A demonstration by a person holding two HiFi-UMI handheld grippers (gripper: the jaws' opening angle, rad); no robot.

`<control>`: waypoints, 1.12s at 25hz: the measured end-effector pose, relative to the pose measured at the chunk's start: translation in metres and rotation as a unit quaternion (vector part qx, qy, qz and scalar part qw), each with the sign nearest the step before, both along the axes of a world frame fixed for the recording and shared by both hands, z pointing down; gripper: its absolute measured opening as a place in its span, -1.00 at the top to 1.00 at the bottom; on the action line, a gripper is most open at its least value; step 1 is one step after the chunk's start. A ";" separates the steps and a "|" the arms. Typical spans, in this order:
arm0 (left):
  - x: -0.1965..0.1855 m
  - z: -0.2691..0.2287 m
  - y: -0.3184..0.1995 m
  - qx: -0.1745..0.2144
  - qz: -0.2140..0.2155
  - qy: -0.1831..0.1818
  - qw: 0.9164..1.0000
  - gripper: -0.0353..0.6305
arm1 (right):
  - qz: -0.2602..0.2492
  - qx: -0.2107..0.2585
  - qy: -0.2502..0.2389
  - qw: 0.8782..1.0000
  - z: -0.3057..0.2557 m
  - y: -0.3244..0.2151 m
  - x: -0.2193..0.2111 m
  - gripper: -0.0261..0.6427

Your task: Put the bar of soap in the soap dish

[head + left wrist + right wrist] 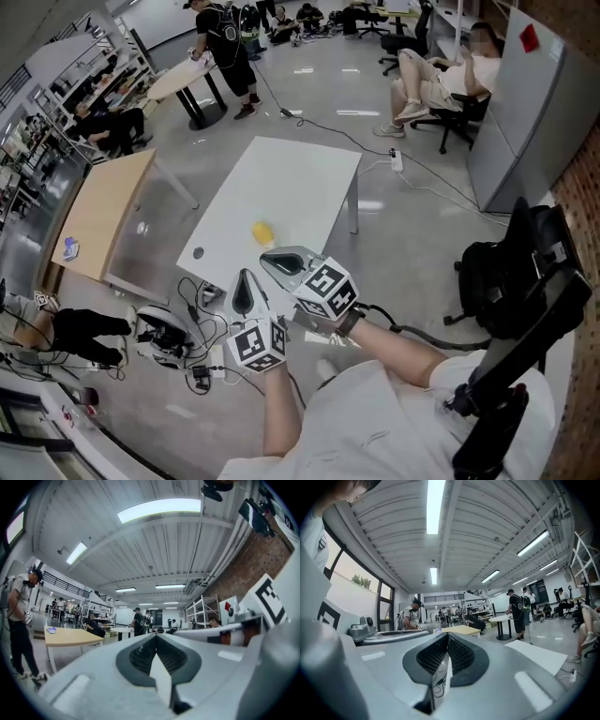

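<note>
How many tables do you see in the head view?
3: the white table in the middle, the wooden table to its left, a light round table at top left. Others may be hidden farther back.

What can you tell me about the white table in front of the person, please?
The white table is rectangular, with a plain, smooth top that looks like matte laminate. In the head view it runs diagonally away from the person. One slim pale leg shows under its right-hand corner, and it stands on the glossy grey floor. A small yellow object lies on it towards the near end, too small to identify, and there is a tiny dark mark close to the near left edge.
</note>
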State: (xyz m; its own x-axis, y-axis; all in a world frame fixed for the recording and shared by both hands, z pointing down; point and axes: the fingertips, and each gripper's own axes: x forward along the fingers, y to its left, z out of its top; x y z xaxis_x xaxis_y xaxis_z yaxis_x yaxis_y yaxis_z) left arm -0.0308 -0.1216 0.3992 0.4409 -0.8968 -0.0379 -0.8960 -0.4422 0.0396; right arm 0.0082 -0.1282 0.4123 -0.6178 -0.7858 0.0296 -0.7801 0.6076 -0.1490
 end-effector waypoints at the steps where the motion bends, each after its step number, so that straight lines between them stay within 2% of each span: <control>1: 0.008 0.003 0.010 -0.003 -0.003 0.001 1.000 0.89 | -0.002 0.001 0.001 1.000 0.000 0.010 0.008 0.89; 5: 0.036 0.014 0.060 -0.011 -0.010 0.000 1.000 0.89 | 0.005 0.004 0.012 1.000 0.008 0.053 0.040 0.89; 11: 0.064 0.046 0.107 -0.043 -0.037 -0.007 0.998 0.89 | 0.008 -0.026 0.007 1.000 0.035 0.091 0.082 0.89; 14: 0.065 0.039 0.119 -0.047 -0.039 -0.010 0.998 0.89 | 0.001 -0.026 0.013 1.000 0.027 0.111 0.081 0.89; 20: 0.062 0.000 0.129 -0.009 -0.024 -0.013 1.000 0.89 | 0.014 0.002 0.016 1.000 -0.005 0.134 0.074 0.89; 28: 0.034 -0.001 0.153 -0.006 -0.011 -0.018 1.000 0.89 | 0.022 0.010 0.021 0.999 -0.011 0.159 0.039 0.89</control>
State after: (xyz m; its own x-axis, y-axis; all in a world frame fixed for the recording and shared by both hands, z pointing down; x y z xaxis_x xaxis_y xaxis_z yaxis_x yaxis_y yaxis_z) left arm 0.0029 0.0313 0.3981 0.4221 -0.9065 -0.0115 -0.9064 -0.4222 0.0114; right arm 0.0476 0.0306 0.4012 -0.5809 -0.8131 0.0385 -0.8115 0.5749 -0.1046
